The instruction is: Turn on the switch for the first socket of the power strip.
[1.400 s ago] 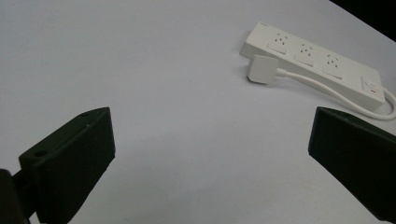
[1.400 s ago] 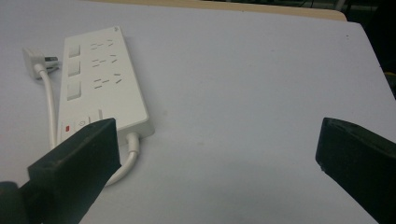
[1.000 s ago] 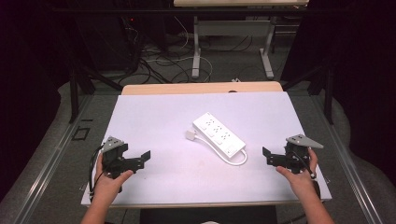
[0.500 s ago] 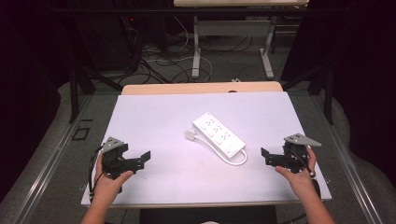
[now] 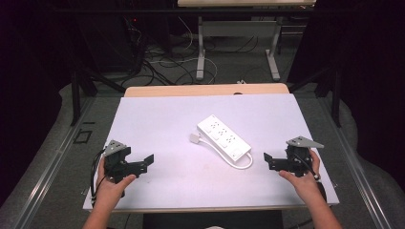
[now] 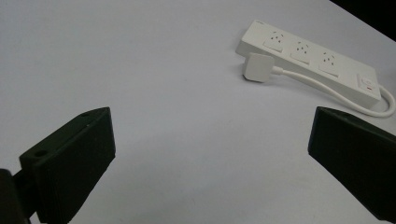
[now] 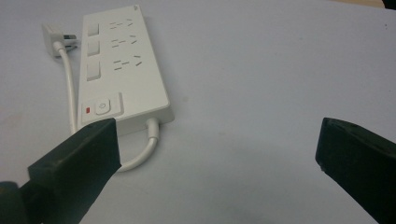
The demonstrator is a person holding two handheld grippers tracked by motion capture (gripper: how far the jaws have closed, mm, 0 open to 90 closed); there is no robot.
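Note:
A white power strip (image 5: 223, 138) lies slantwise in the middle of the white table top (image 5: 162, 119). Its short white cable loops off the near end and runs back along the strip's left side to a flat plug (image 5: 195, 138) lying on the table. My left gripper (image 5: 143, 164) is held low at the front left, open and empty, and looks toward the strip (image 6: 313, 60) and plug (image 6: 258, 66). My right gripper (image 5: 271, 163) hovers at the front right, open and empty. Its left jaw is just short of the strip's switch end (image 7: 102, 107) and the cable loop (image 7: 144, 151).
A wooden strip (image 5: 205, 89) shows along the table's far edge. Beyond it are metal table legs and loose cables on a dark floor. Bare white surface spreads left of the strip and along the front between my hands.
My right gripper has edged slightly left toward the power strip. The left gripper and the strip have stayed where they were.

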